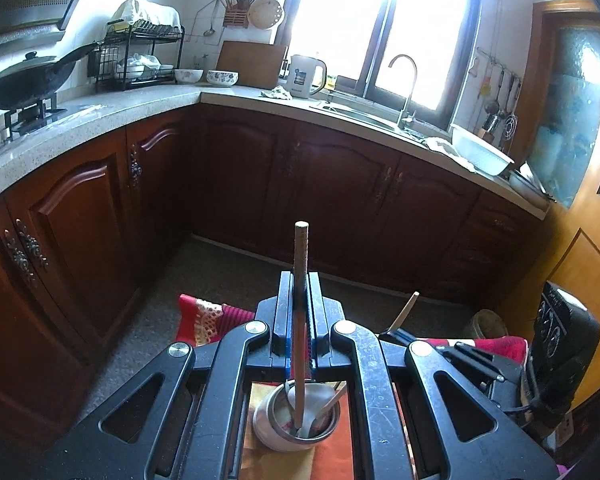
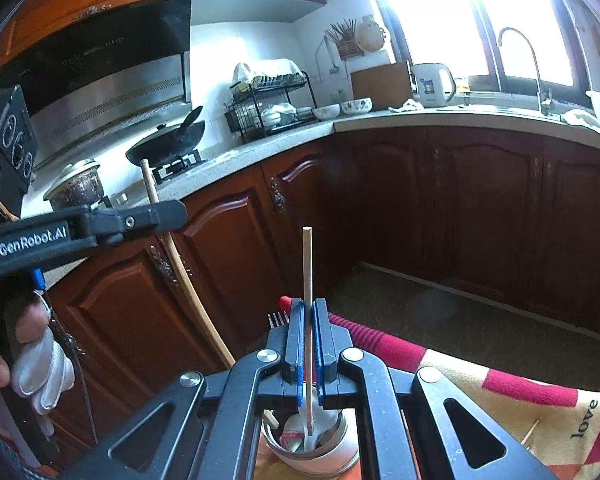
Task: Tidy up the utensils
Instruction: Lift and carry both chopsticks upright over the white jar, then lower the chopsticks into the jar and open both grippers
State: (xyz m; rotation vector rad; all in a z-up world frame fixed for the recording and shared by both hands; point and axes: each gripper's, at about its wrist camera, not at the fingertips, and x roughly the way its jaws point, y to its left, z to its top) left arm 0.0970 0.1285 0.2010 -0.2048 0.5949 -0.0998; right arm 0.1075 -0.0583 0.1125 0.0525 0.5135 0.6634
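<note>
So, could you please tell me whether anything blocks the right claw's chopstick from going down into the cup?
Nothing visible does: the chopstick in the right claw already dips into the metal cup, beside a spoon.

Two hand-held grippers are in use: the left gripper (image 1: 300, 300) clamps one wooden chopstick (image 1: 300, 280), and the right gripper (image 2: 309, 328) clamps one thinner pale stick (image 2: 307, 280). Below each gripper's fingers sits one metal cup (image 1: 296, 420) with one metal spoon (image 1: 324, 404) in it. One fork (image 2: 278, 317) shows just left of the right gripper's fingers. Ahead, on the counter (image 1: 140, 104), stand two bowls (image 1: 206, 76), one kettle (image 1: 306, 76) and one wok (image 1: 28, 80).
</note>
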